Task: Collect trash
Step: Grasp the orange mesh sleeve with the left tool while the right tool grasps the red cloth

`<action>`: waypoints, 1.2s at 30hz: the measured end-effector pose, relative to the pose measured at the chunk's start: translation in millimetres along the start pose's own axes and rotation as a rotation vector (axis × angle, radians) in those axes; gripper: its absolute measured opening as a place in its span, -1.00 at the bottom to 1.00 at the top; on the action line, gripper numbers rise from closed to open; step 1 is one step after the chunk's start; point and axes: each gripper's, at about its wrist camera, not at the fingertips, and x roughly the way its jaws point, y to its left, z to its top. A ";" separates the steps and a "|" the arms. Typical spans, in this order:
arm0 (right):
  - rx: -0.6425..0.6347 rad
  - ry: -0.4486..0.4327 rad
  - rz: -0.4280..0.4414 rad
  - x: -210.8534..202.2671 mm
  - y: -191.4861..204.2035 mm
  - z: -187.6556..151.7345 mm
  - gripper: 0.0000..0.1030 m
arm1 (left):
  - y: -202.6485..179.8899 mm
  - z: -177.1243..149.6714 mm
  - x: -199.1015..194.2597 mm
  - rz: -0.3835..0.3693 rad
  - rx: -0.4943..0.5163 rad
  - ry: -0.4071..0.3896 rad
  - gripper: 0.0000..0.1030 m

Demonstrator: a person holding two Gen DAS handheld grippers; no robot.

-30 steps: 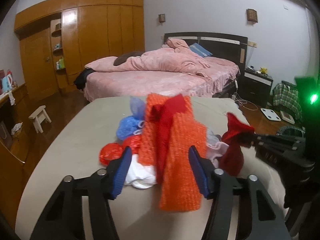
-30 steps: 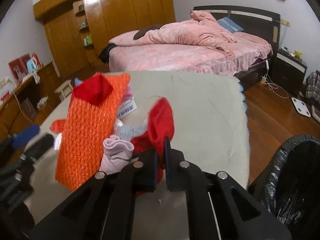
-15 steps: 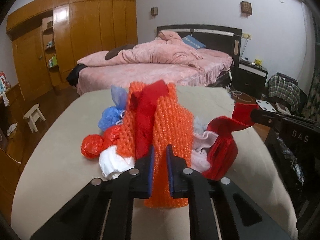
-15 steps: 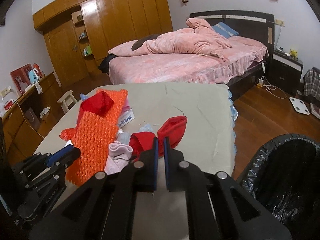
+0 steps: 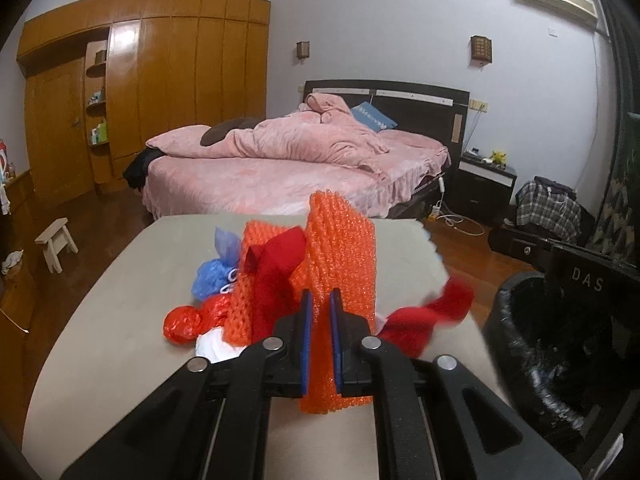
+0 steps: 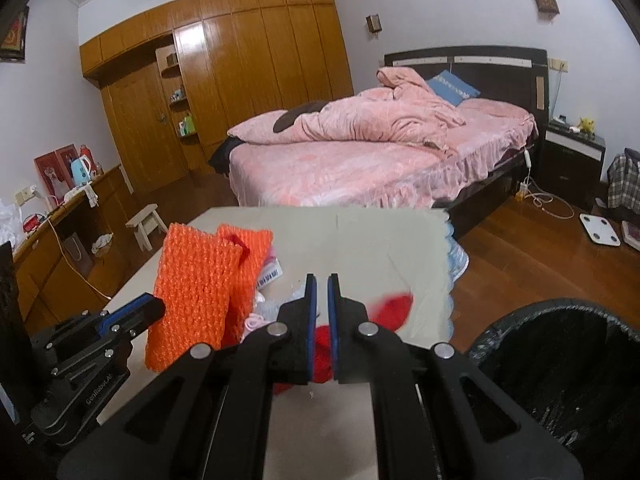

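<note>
My left gripper (image 5: pixel 320 300) is shut on a sheet of orange bubble wrap (image 5: pixel 342 256) and holds it upright above the beige table (image 5: pixel 100 320). The right wrist view shows the same orange bubble wrap (image 6: pixel 192 280) at the left gripper's blue fingertips (image 6: pixel 154 306). My right gripper (image 6: pixel 321 284) is shut on a red cloth piece (image 6: pixel 394 306), which hangs blurred below the jaws. That red cloth piece (image 5: pixel 424 320) trails right of the pile. A second orange sheet (image 5: pixel 254 248), a blue plastic bag (image 5: pixel 212 276) and a red plastic bag (image 5: pixel 184 322) lie on the table.
A black-lined trash bin (image 6: pixel 560 344) stands at the table's right front corner, also low right as the bin (image 5: pixel 532 344). Beyond the table are a pink bed (image 6: pixel 360 160), a small white stool (image 6: pixel 146 224), a wooden wardrobe and a floor scale (image 6: pixel 600 230).
The left jaws closed on the orange bubble wrap and lifted it off the pile. The right gripper rose with the red cloth piece, pulling it clear of the pile.
</note>
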 end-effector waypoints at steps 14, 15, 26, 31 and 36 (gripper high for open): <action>0.001 0.158 -0.037 47.6 1.5 -35.0 -0.37 | 2.6 -15.2 12.0 0.045 0.005 0.033 -0.83; -0.002 0.164 -0.044 55.1 2.7 -38.7 -0.28 | 5.2 -17.7 16.2 0.053 0.009 0.043 -0.83; -0.054 0.297 -0.108 119.2 7.4 -69.0 0.30 | 18.4 -29.3 33.8 0.062 0.003 0.075 -0.83; -0.042 0.360 -0.076 131.1 3.6 -74.8 -0.52 | 21.3 -31.7 39.5 0.062 -0.005 0.089 -0.83; -0.063 0.340 -0.038 123.2 7.7 -72.7 -0.81 | 20.6 -31.1 41.0 0.055 -0.009 0.095 -0.83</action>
